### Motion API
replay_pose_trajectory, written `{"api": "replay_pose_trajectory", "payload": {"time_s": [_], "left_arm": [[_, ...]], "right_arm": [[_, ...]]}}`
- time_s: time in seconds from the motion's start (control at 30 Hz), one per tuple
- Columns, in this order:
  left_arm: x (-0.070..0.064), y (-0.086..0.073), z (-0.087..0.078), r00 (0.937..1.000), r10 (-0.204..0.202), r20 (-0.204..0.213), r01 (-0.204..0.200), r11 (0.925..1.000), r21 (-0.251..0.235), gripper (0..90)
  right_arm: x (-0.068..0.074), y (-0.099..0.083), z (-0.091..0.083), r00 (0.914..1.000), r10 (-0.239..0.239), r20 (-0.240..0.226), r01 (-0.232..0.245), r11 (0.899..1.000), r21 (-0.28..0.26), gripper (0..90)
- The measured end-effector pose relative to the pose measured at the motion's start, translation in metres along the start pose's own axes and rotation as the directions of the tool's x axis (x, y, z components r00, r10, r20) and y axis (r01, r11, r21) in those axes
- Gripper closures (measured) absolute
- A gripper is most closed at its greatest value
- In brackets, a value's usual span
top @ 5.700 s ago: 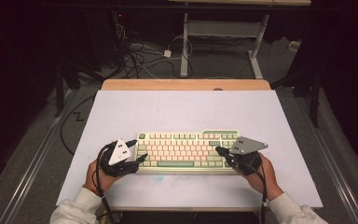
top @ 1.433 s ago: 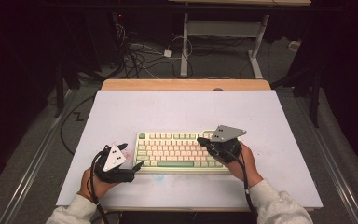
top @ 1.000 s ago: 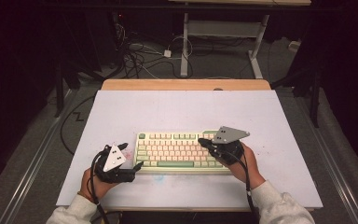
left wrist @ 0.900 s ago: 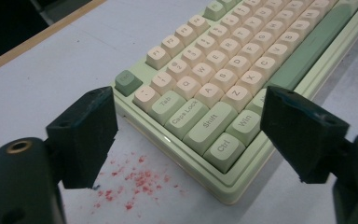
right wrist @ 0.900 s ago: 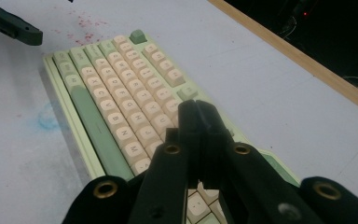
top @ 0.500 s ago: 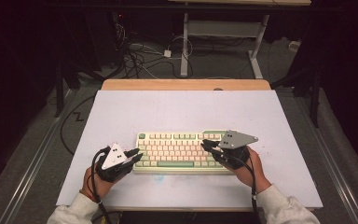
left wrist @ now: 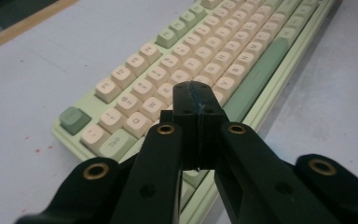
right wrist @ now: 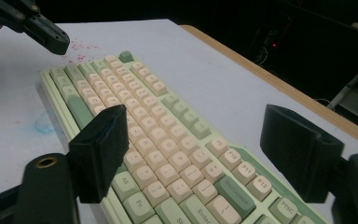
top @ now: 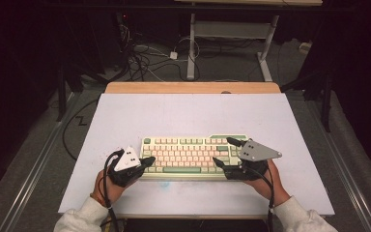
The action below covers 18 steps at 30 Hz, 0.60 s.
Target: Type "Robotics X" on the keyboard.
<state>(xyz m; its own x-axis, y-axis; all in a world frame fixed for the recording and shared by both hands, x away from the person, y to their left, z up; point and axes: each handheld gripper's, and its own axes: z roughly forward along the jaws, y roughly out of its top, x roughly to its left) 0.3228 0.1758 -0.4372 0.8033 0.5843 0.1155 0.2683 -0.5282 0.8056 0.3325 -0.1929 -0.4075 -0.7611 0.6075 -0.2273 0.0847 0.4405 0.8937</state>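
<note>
keyboard (top: 193,154) lies flat at table (top: 188,111) centre, near front edge. left gripper (top: 147,162): jaws pressed together, empty, tip over kbd's left end. right gripper (top: 224,154): jaws spread wide, straddling kbd's right end, nothing pinched.

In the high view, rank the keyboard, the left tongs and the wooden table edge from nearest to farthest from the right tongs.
1. Keyboard, right under the right tongs.
2. Left tongs, at the keyboard's left end.
3. Wooden table edge, along the far side.
</note>
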Motion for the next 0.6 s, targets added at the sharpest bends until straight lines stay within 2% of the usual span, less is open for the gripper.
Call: {"api": "replay_pose_trajectory", "payload": {"time_s": [0.23, 0.6], "left_arm": [[-0.007, 0.015, 0.017, 0.9982, 0.026, 0.053, -0.027, 0.9995, 0.018, 87.7], [-0.011, 0.028, 0.036, 0.9934, 0.036, 0.109, -0.041, 0.9984, 0.04, 87.7]], "right_arm": [[-0.001, -0.008, -0.007, 0.9998, 0.012, 0.018, -0.012, 1.0, -0.012, 19.9], [-0.001, -0.017, -0.013, 0.9995, 0.022, 0.022, -0.022, 1.0, 0.017, 20.4]]}}
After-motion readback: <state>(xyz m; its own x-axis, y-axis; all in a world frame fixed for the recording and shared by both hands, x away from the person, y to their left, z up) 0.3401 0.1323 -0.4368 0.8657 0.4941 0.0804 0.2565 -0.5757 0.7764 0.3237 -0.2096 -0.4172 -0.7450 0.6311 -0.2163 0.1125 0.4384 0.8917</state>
